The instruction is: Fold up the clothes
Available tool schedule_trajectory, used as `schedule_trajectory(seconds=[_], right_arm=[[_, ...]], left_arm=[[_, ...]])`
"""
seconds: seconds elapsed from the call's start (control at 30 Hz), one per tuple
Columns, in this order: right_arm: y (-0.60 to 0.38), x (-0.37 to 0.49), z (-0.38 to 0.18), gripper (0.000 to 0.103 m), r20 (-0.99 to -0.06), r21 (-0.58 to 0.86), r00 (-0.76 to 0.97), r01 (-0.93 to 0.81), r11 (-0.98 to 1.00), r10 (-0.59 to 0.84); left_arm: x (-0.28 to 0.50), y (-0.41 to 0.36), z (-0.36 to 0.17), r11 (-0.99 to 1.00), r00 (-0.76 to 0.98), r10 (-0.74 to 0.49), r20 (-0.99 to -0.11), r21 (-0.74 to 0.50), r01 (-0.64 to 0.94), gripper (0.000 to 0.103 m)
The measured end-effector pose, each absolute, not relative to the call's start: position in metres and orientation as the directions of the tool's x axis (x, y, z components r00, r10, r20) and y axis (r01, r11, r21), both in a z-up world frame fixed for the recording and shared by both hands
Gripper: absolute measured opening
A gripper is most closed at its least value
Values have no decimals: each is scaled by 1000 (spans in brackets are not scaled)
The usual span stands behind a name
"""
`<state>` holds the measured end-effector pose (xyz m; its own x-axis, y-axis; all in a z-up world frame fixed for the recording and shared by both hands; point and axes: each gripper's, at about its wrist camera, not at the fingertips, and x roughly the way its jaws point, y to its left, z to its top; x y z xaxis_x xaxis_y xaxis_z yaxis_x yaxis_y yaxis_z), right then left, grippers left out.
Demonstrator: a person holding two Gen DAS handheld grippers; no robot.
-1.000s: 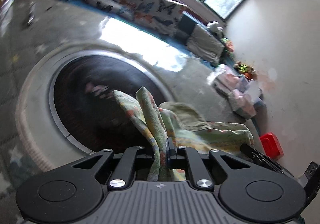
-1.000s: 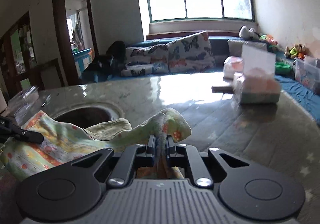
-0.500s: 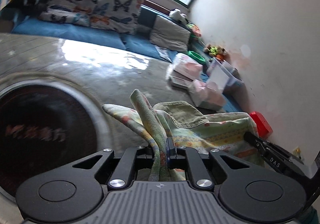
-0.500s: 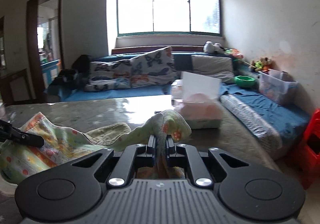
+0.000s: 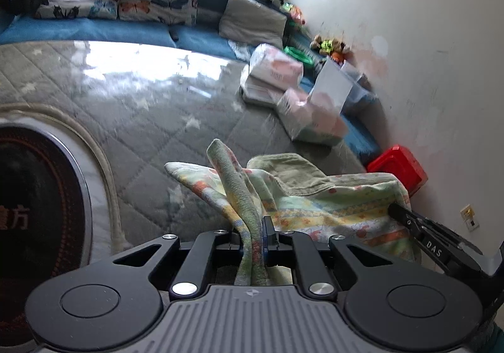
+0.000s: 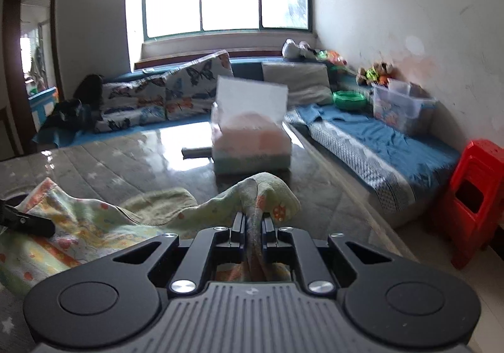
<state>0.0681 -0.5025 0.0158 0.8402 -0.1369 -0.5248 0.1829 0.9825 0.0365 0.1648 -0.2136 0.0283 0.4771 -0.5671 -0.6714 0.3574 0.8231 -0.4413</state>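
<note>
The left gripper (image 5: 253,233) sits low over the grey quilted table cover (image 5: 151,120), pointing toward the far right corner of the room, its jaws pinched narrow on a bunched edge of the green patterned garment (image 5: 318,205). The fabric rises between the jaws in a ridge and falls away forward. In the same view the right gripper (image 5: 397,210) reaches in from the right edge, its dark tip pressed into the garment's far end.

The garment hangs stretched between the two tools, its long axis running left to right across the table's near side, just above the cover; a plain olive inner layer shows along its upper edge.

From the right wrist camera, the right gripper (image 6: 253,227) is level and aims toward the window, its jaws also closed narrow on a gathered fold of the garment (image 6: 94,220). The cloth trails away to the left, where the left gripper's tip (image 6: 34,225) holds its other end. Beyond it a tissue pack (image 6: 252,145) stands on the table, blurred.
</note>
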Motion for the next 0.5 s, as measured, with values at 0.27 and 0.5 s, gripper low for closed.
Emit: schedule_trajectory(seconds=[0.27,0.5], right_arm=[[-513,73,-11,18,-581,12,789,251,968,-197],[-494,58,-4,32,-572,42,814,148,988,-97]], left_arm=[[165,-209,12,866,491,-494,-717,-354,354,33],[161,-200,7,897,530,-430,-731,-280,342,39]])
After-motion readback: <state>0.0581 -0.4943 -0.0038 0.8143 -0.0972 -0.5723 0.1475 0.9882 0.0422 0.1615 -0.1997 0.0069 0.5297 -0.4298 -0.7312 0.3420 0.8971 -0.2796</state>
